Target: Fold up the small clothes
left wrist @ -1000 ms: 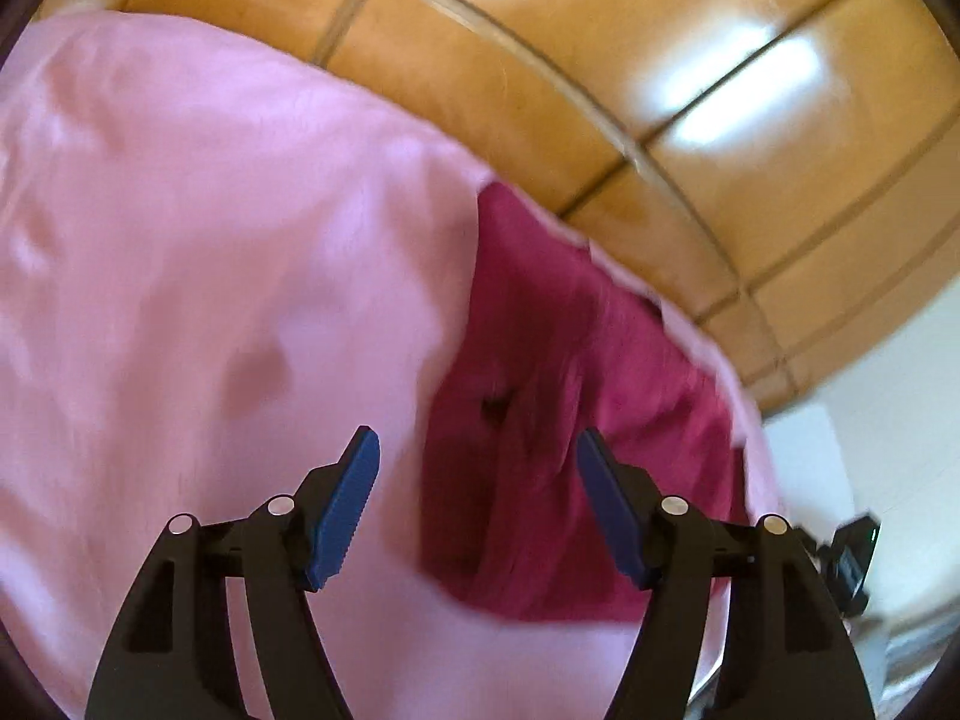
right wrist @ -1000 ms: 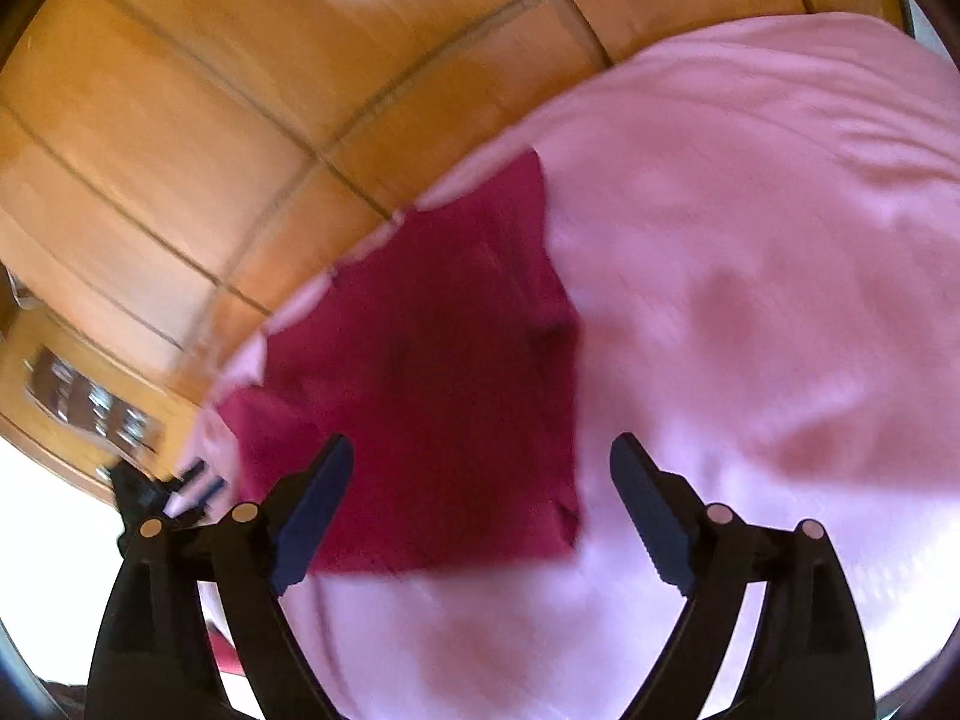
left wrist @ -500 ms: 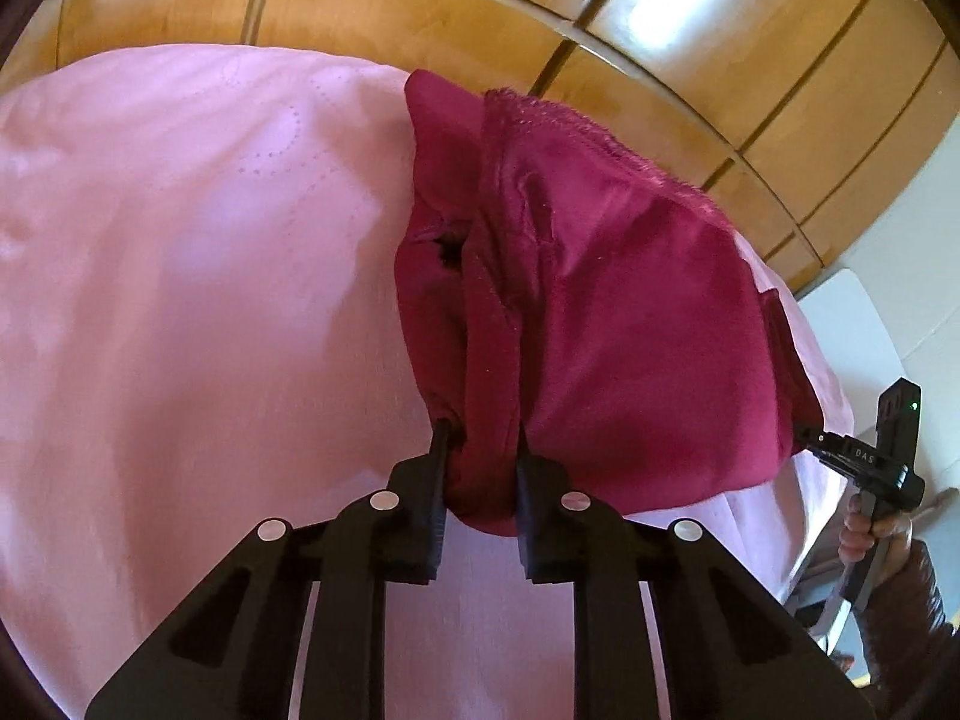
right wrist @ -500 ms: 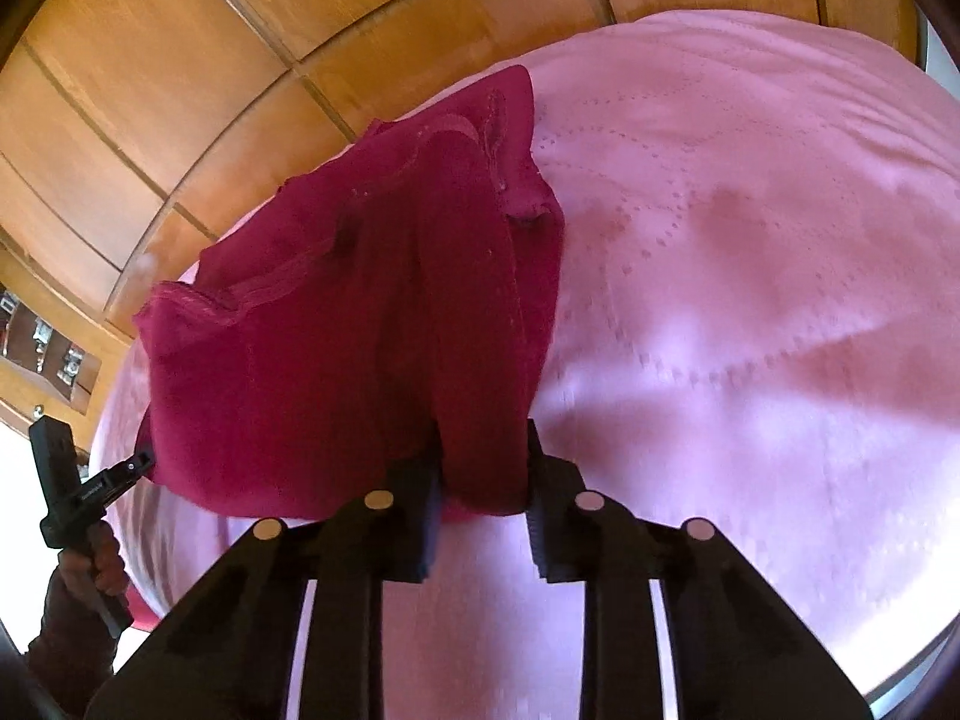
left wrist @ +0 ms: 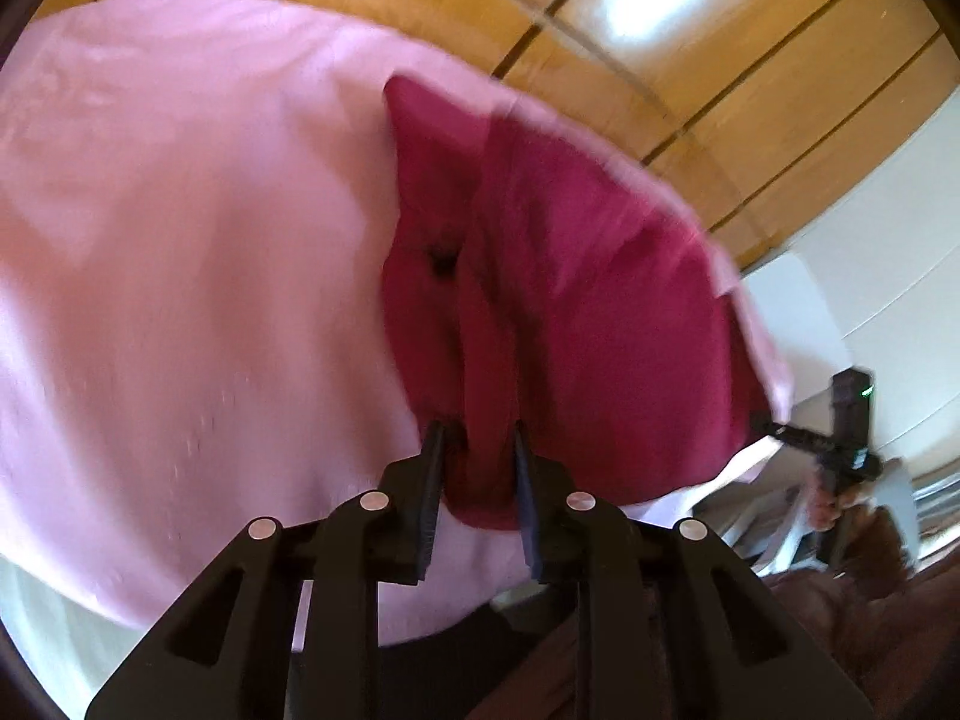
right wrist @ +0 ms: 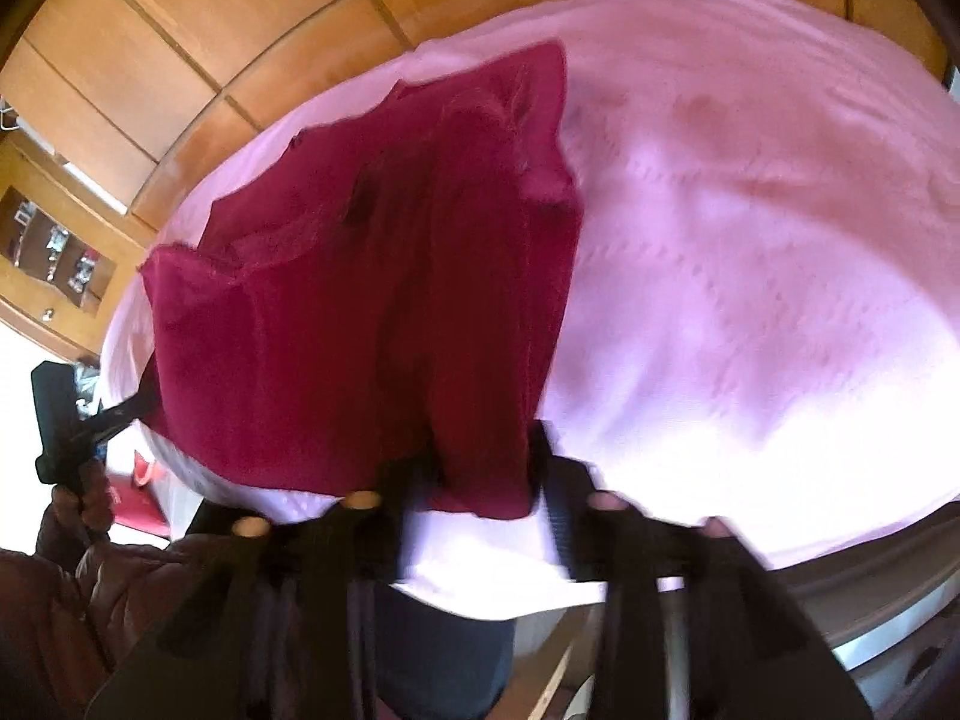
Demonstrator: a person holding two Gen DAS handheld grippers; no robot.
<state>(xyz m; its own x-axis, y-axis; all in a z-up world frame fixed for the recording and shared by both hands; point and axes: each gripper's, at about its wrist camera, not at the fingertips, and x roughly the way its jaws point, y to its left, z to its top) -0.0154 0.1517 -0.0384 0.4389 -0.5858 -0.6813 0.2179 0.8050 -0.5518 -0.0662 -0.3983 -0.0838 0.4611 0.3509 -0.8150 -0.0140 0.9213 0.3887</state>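
Crimson garment [left wrist: 588, 312] fans toward twelve o'clock, near edge between my opening left gripper [left wrist: 477, 474] and right gripper [right wrist: 480, 468], pads loosening on a fold.

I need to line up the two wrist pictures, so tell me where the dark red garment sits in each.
Left wrist view: the dark red garment fills the centre right, its near edge between the left gripper fingers.
Right wrist view: the garment fills the centre left, its near corner between the right gripper fingers.
Shared landmark: the pink bed cover beneath it.
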